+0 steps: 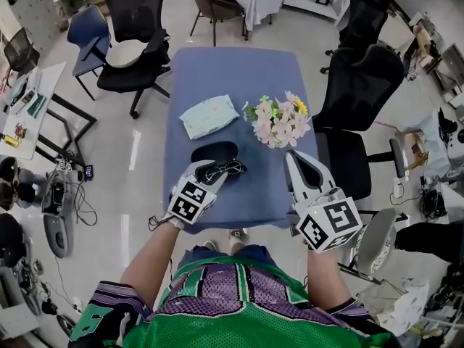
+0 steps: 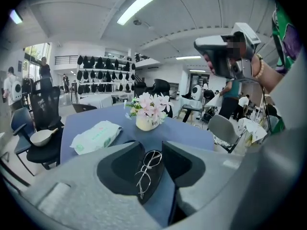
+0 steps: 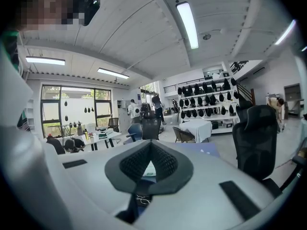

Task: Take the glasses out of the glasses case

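- The left hand-held gripper (image 1: 214, 171) (image 2: 147, 145) is shown at centre frame of the head view, over the near part of the blue counter (image 1: 232, 71). Its jaws are drawn in partway about the folded glasses (image 1: 225, 170) (image 2: 145, 174), which are held between the pads.
- In the left gripper view, the glasses are seen lengthwise between the two jaws, laid against the dark pad of the jaw at the left of the frame. A strip of blue counter is shown beside the other jaw.
- The glasses are located outside the glasses case (image 1: 214, 152), just below its lower right edge in the head view. The case is seen as a dark oval at the centre of the counter.
- The right hand-held gripper (image 1: 296, 156) (image 3: 151, 145) is shown at lower right of the head view, near the counter's right edge. Its jaws are brought together at the tips and nothing is gripped between them.
- A wipes pack (image 1: 209, 115) (image 2: 96, 135) is placed above and left of the case. A pot of pink and white flowers (image 1: 279, 120) (image 2: 149, 110) is placed above and right of it.
- Black office chairs are seen at upper left (image 1: 134, 20) and at the right (image 1: 359, 93) of the counter.
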Motion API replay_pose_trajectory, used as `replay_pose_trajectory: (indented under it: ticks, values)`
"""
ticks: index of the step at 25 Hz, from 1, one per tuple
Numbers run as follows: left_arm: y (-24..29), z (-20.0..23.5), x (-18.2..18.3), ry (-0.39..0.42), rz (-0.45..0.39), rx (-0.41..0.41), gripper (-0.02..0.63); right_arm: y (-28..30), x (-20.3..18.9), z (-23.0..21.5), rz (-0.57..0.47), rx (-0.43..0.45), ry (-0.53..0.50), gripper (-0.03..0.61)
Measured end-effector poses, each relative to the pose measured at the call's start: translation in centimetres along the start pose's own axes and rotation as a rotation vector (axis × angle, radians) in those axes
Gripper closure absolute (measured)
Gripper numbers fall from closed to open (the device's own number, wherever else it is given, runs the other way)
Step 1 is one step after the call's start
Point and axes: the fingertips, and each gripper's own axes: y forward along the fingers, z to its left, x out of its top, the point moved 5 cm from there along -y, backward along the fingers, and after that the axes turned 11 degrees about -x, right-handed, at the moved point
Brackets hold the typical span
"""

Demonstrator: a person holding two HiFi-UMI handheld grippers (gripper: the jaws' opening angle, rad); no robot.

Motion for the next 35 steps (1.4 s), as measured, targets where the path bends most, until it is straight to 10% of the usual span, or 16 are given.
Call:
replay_pose_trajectory:
  ticks: [35]
  values:
    - [6.6,1.9,-8.3,-0.126,0.356,0.008,0.497,1.7,-2.5,-0.2,0.072,0.017,0.026,0.575]
